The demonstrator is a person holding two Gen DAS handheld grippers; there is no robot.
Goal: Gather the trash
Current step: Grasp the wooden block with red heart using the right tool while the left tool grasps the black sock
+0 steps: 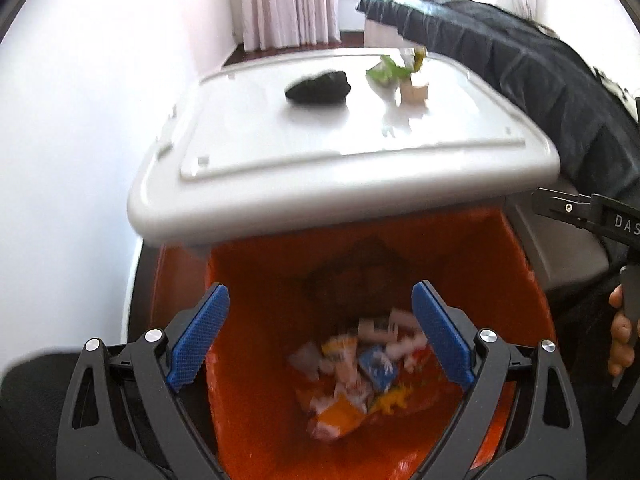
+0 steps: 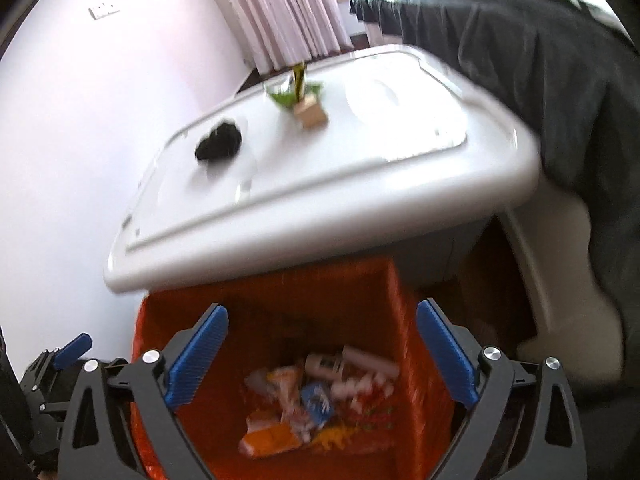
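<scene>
Blue ribbed pads point(image 1: 200, 340) of left gripper point(image 1: 320, 336) spread wide, nothing between them, aimed down into orange bin point(image 1: 520, 280). Right gripper point(image 2: 322, 356) likewise wide open and empty, pads point(image 2: 198, 360) splayed over the same bin point(image 2: 400, 300), pointing down into its mouth.

Inside the bin, heaped at the bottom: crumpled wrappers point(image 1: 352, 376), orange, blue, white and yellow, blurred in both views; a white tube-like piece point(image 2: 352, 362) lying across the top of the heap.

Just beyond the bin, overhanging its far rim: white plastic lid point(image 1: 344, 200) of a storage box, flat and glossy. Resting on it, well apart from both grippers: black crumpled lump point(image 1: 318, 88) toward the left; green wrapper point(image 1: 386, 70) and small tan carton point(image 1: 414, 92) side by side toward the far edge, touching or nearly so. Same trio in the right view: black lump point(image 2: 219, 145), green wrapper point(image 2: 294, 94), tan carton point(image 2: 312, 114).

Draped over the lid's right and far side: dark cloth point(image 1: 540, 72), covering that corner. Behind: pale wall point(image 1: 100, 100) and pink pleated curtain point(image 1: 288, 0). Wall plate point(image 2: 103, 10) on the wall in the right view.

At the right edge of the left view: part of the other gripper's black body and a bare hand point(image 1: 622, 332) wrapped round its handle.
</scene>
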